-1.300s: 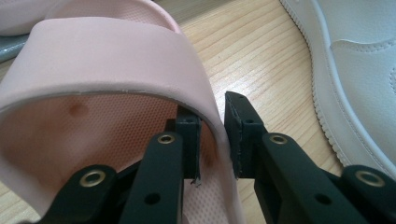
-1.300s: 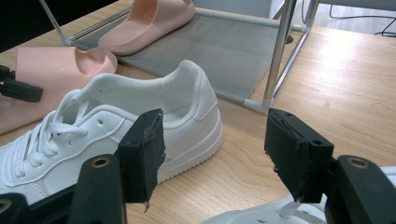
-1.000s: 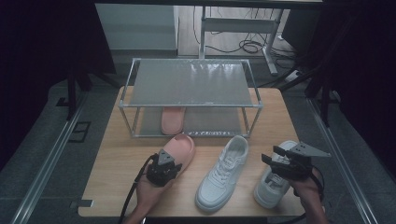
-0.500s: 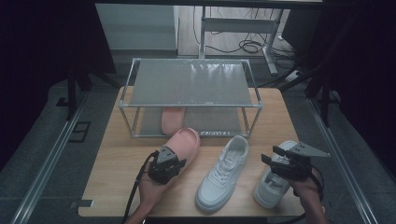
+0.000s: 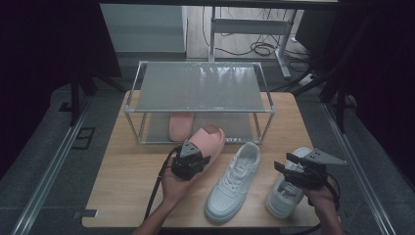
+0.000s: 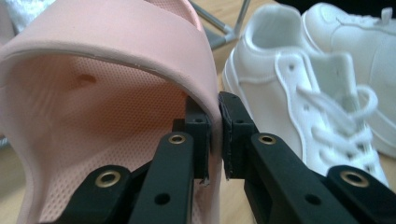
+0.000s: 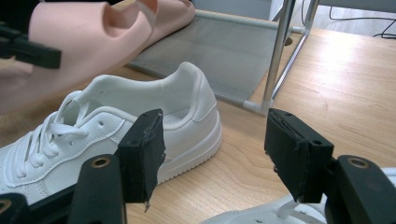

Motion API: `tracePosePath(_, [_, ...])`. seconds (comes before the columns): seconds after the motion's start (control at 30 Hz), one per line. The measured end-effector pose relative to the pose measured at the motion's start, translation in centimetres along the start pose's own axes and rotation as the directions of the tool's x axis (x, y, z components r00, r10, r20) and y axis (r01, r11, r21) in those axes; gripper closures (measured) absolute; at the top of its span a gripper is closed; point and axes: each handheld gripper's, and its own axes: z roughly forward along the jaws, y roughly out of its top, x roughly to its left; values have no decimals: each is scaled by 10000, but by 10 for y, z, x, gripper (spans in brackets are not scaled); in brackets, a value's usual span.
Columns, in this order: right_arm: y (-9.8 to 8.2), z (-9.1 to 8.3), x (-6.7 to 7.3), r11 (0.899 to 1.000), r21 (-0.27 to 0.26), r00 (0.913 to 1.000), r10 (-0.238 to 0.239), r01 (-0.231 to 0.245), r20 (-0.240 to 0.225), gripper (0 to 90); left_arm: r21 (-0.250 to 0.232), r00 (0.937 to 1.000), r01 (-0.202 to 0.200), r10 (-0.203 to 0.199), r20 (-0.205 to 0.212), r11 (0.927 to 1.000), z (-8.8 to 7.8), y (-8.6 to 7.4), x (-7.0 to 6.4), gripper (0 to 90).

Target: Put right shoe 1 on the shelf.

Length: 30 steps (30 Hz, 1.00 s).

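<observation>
Pink slipper (image 5: 209,138) higher, clamped in left tool (image 5: 192,159)

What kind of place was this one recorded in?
Probably a lab or workshop set up for recording, not a home. A bare wooden table stands among dark curtains, with loose cables on the floor behind. A small shoe rack and shoes look like staged props.

— What can't we make out around the rack (image 5: 198,93)?
— Its shelf hides most of the second pink slipper (image 5: 180,125) beneath it.
— And nearer us?
— The right gripper (image 5: 293,169) covers part of the far white sneaker (image 5: 286,193), and the held slipper's (image 6: 107,93) heel runs off the left gripper view.
</observation>
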Motion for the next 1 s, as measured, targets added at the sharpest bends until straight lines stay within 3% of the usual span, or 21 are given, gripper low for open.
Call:
tracePosePath(0.23, [0,-1,0,10000,-14,10000,-1,1,-13,381,-154,9996,218,-221,-195,9996,18,18,-3,839])
tracePosePath(0.53, [1,-4,-2,9999,-121,10000,15,-15,-13,381,-178,9944,462,-477,-948,9988,52,36,-2,840])
tracePosePath(0.67, [1,-3,-2,10000,-80,10000,20,-20,-36,381,-140,9892,676,-688,-1290,9976,69,42,1,841])
tracePosePath(0.9, [1,-2,-1,10000,-54,10000,18,-18,-66,381,-422,9803,916,-976,-1718,9949,84,47,3,842])
tracePosePath(1.0, [1,-3,0,9999,-106,10000,-4,3,-90,381,-665,9719,1213,-1322,-1950,9904,94,49,7,842])
